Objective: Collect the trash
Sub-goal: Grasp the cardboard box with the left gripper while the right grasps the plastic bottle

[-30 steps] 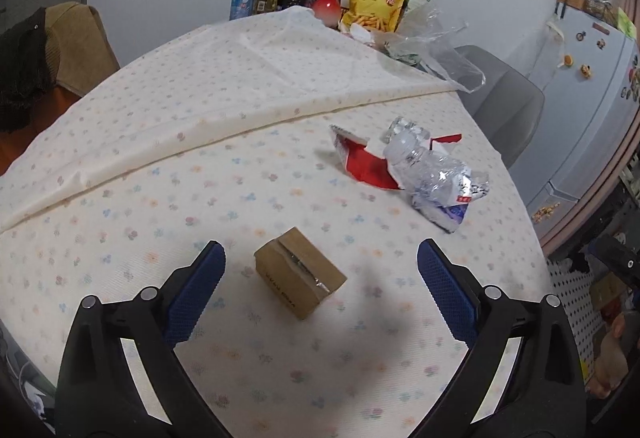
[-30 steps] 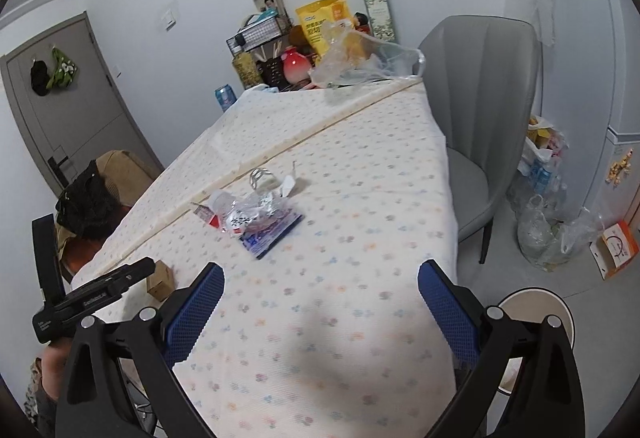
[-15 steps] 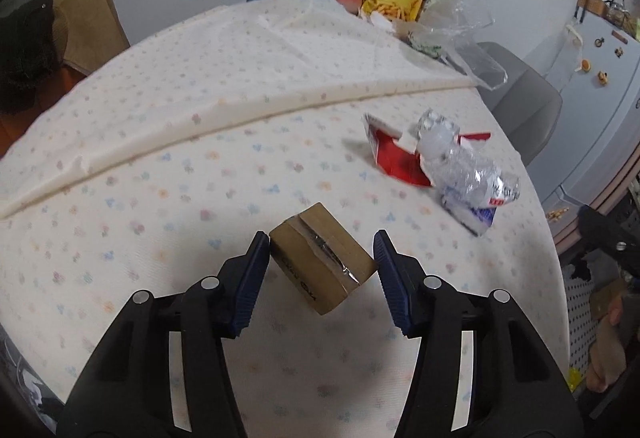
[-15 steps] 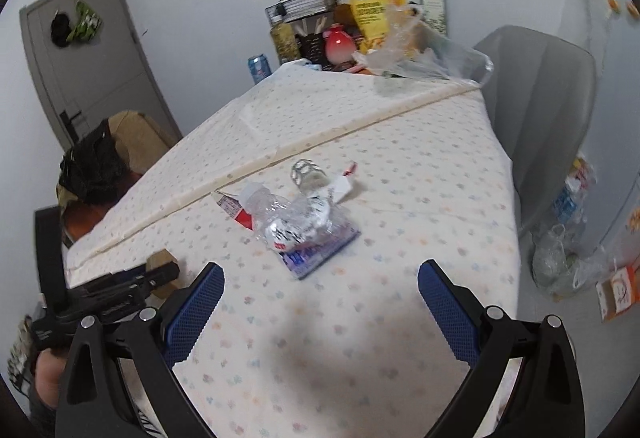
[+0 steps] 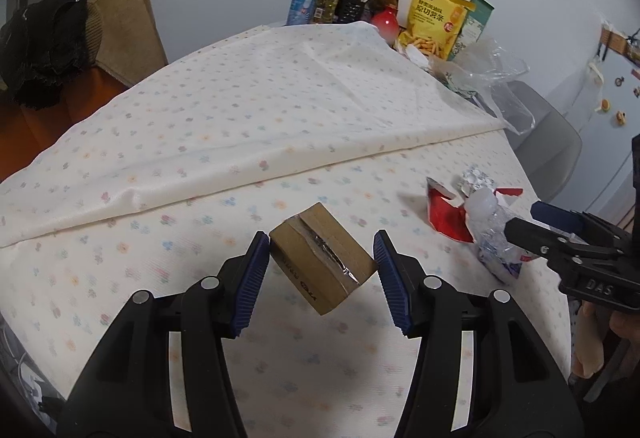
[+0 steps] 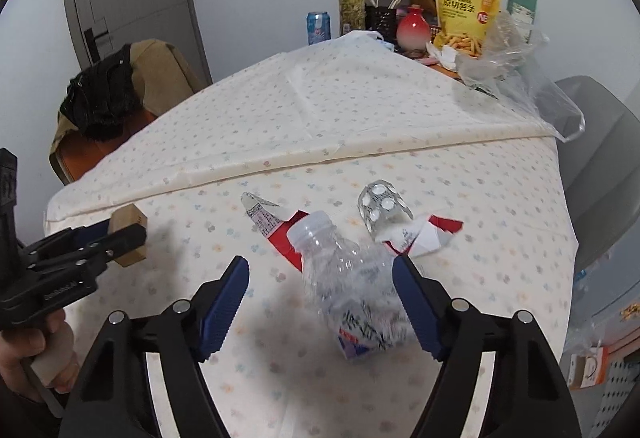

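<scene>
A small brown cardboard box (image 5: 320, 262) hangs tilted above the flowered tablecloth (image 5: 200, 158), with its shadow below it. My left gripper (image 5: 320, 250) is shut on it, and both blue pads press its corners. The box (image 6: 128, 226) and left gripper (image 6: 80, 250) also show at the left of the right wrist view. A crushed clear plastic bottle (image 6: 352, 294) lies on a torn red wrapper (image 6: 288, 238). My right gripper (image 6: 320, 266) straddles the bottle with its jaws closing. The right pad is at the bottle's side and the left pad stands clear of it. A crumpled clear piece (image 6: 382, 204) lies just behind.
At the table's far end stand a yellow snack bag (image 6: 468, 14), a red vase (image 6: 414, 28), a can (image 6: 318, 26), a jar and a wire basket. A clear plastic bag (image 6: 512, 62) hangs over the far right corner. A grey chair (image 6: 592, 166) stands right, a clothes-draped chair (image 6: 104, 94) left.
My left gripper closed on the cardboard box and lifted it off the cloth. My right gripper swung left across the table to the bottle, and its jaws have narrowed.
</scene>
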### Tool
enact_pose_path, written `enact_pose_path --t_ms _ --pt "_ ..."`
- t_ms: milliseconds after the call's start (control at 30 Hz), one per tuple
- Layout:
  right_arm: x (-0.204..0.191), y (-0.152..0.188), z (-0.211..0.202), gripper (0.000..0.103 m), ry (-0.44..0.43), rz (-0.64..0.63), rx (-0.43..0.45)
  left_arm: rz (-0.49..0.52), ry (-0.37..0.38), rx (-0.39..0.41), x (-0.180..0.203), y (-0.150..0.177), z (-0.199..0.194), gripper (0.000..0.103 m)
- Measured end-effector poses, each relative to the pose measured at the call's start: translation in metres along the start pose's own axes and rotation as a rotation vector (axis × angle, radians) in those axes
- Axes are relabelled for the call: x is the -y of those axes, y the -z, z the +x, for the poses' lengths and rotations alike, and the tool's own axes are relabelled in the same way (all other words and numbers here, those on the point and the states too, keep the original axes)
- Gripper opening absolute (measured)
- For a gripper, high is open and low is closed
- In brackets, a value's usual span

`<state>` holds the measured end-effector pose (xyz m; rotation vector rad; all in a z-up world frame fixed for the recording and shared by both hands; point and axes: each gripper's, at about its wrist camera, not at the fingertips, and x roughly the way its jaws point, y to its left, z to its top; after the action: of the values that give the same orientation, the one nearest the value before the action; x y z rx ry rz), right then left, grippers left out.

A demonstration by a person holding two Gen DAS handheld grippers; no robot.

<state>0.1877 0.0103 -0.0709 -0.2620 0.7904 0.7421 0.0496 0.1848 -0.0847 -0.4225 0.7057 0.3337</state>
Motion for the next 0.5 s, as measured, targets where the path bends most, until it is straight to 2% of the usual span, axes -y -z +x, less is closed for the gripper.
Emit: enact_pose_path --t_ms 300,367,400,433,500 --pt "-0.02 -0.018 0.038 0.072 0.067 -0.148 -0.077 -0.02 0.002 0.001 -0.01 0.001 0.001 0.054" --pt "-0.023 -0.017 0.045 0.069 0.079 -0.169 -0.091 -0.026 0.001 -0.003 -0.012 0.001 0.001 0.054" --pt "-0.024 -0.017 0.046 0.061 0.078 -0.177 -0.097 -0.028 -0.001 -0.003 -0.013 0.002 0.001 0.054" --pt "-0.025 -0.016 0.047 0.045 0.078 -0.183 -0.105 -0.029 -0.002 -0.003 -0.014 0.002 0.001 0.054" --pt "-0.025 -0.016 0.043 0.041 0.08 -0.182 -0.095 -0.031 -0.005 0.0 -0.015 0.001 0.0 0.054"
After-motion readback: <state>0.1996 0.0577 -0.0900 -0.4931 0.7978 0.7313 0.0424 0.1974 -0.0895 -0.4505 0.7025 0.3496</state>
